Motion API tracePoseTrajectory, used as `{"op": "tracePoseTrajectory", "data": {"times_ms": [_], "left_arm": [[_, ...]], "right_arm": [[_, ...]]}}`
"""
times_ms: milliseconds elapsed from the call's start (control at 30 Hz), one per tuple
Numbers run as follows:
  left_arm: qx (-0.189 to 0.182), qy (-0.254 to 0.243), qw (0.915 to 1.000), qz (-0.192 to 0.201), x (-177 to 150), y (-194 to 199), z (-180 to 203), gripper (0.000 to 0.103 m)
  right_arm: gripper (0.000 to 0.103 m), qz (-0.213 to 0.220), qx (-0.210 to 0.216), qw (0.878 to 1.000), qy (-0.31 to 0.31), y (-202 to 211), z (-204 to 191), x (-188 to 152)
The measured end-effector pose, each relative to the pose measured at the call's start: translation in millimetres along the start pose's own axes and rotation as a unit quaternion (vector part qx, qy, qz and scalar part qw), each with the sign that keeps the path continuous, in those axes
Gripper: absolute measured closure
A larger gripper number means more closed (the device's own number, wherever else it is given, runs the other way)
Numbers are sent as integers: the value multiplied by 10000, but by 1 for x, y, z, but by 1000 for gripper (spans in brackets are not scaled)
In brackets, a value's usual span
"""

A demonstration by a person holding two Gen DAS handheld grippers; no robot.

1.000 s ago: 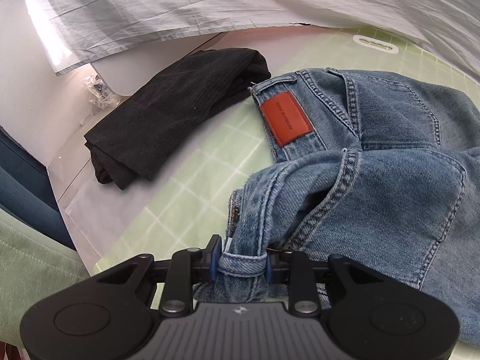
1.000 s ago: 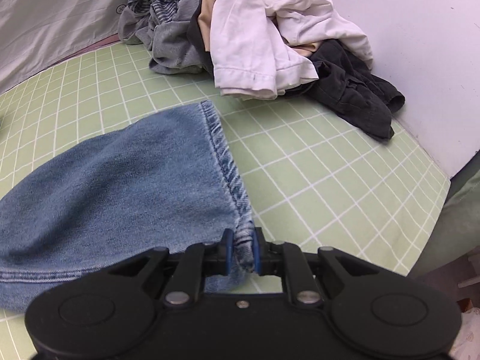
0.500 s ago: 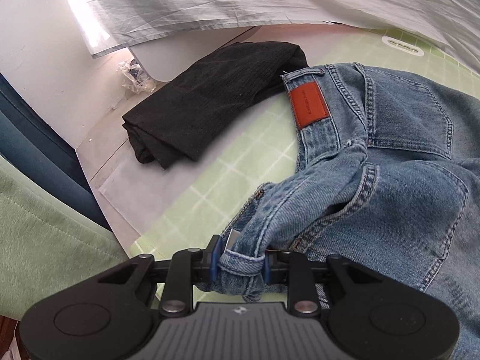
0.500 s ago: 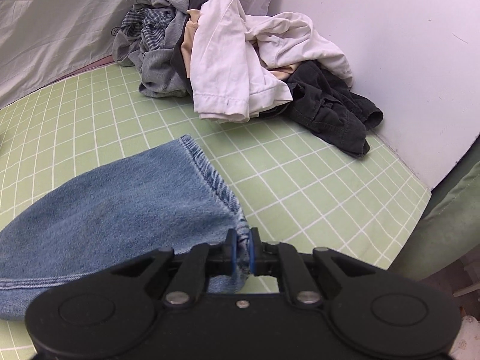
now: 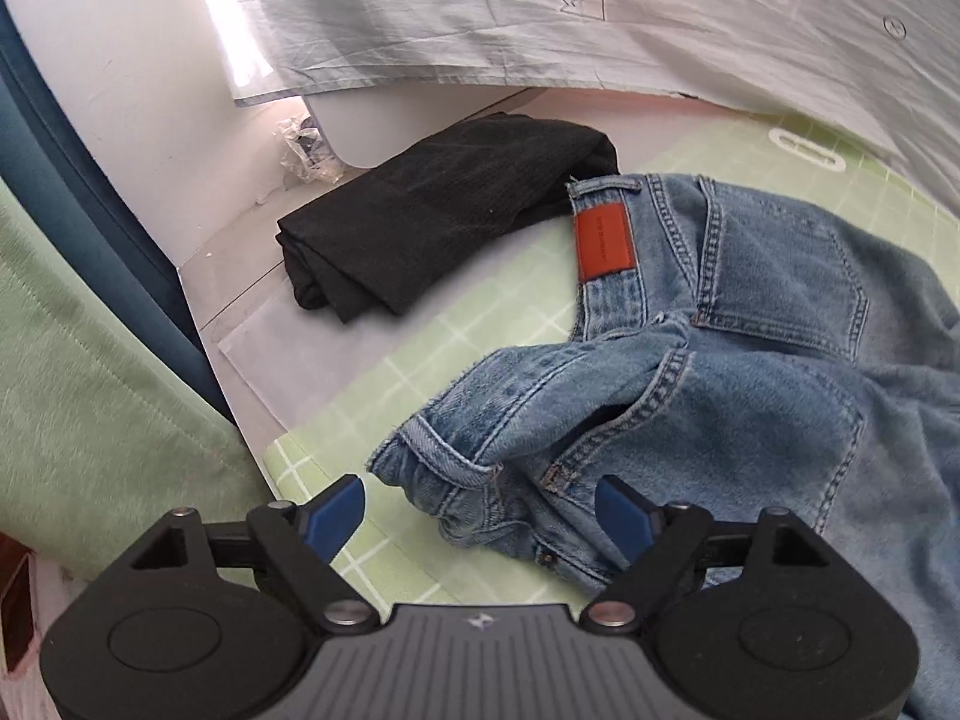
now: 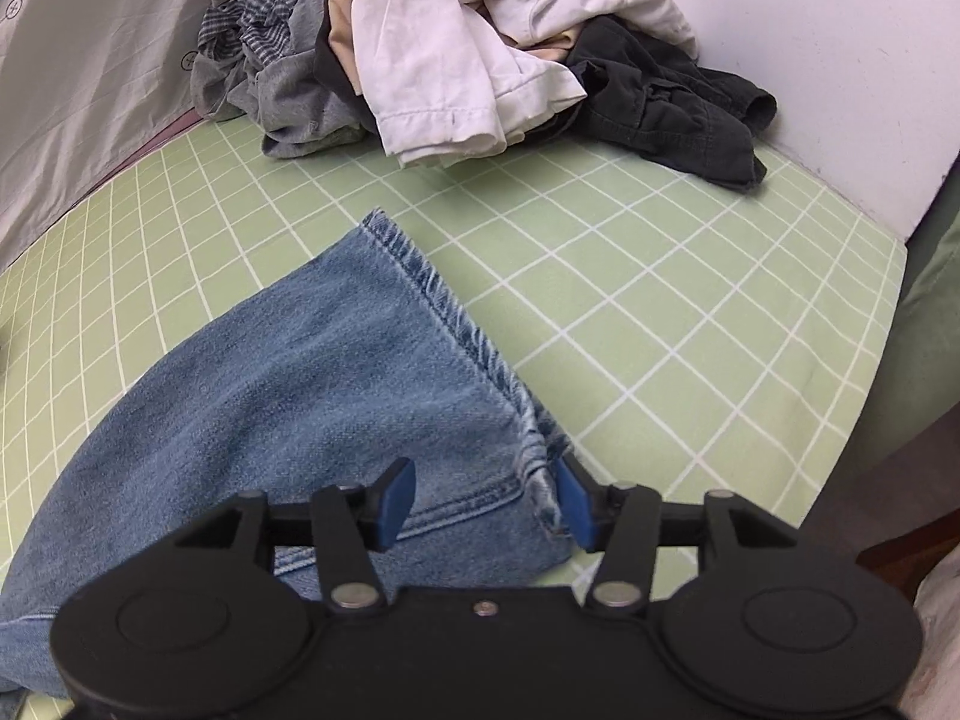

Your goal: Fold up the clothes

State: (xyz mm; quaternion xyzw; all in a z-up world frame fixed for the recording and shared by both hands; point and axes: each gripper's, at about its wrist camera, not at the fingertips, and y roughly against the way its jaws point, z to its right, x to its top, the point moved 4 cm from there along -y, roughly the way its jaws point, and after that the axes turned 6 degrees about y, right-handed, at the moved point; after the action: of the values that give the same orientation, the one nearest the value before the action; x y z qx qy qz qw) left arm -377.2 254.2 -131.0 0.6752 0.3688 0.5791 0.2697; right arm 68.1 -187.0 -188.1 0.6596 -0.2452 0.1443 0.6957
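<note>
The desk (image 6: 690,312) is covered by a pale green mat with a white grid, and a grey printed sheet (image 5: 600,18) hangs along its far edge. The jeans (image 5: 780,372) lie spread across the mat, back pockets up, with an orange patch (image 5: 605,238) on the waistband. Their leg hem (image 6: 444,312) stretches toward the right side of the desk. A heap of unfolded clothes (image 6: 456,48), white, grey, tan and black, sits against the wall beyond that hem, well apart from it. A folded black garment (image 5: 444,216) rests on a white surface just beside the waistband. The left tongs (image 5: 483,510) are spread wide and hold nothing, with the bunched corner of the waistband lying between the blue tips. The right tongs (image 6: 483,498) are also parted, gripping nothing, the hem corner resting against the right tip.
</note>
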Motion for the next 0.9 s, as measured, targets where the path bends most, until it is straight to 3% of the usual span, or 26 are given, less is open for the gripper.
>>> {"op": "tracePoseTrajectory", "data": {"times_ms": [67, 200, 300, 367, 500, 600, 667, 800, 900], "left_arm": [[-322, 39, 9994, 94, -3, 9, 17, 14], [-701, -792, 9943, 86, -21, 14, 71, 12], [-966, -1420, 9851, 36, -43, 18, 110, 12], [-1135, -1675, 9793, -39, -54, 18, 128, 12], [-1252, -2302, 9650, -86, -77, 15, 162, 12], [-1329, -2588, 9567, -126, -87, 12, 178, 12], [-1356, -2653, 9544, -187, -91, 9, 185, 12], [-1315, -2724, 9528, -261, -91, 2, 192, 12], [-1292, -2697, 9538, -289, -89, -2, 192, 4]], "right_arm": [[33, -25, 68, 9999, -70, 0, -2, -4], [20, 7, 127, 9997, 210, 1, -16, -13], [18, 39, -44, 9994, 333, 3, -18, -17], [9, 73, -166, 9995, 268, 4, -13, -19], [8, -31, -438, 9990, -40, 3, 4, -29], [9, -117, -311, 9983, -474, 1, 15, -37], [18, -111, -146, 9972, -722, 1, 18, -41], [28, -74, -99, 9969, -780, 1, 13, -40], [42, -34, -118, 9965, -824, 2, 11, -37]]}}
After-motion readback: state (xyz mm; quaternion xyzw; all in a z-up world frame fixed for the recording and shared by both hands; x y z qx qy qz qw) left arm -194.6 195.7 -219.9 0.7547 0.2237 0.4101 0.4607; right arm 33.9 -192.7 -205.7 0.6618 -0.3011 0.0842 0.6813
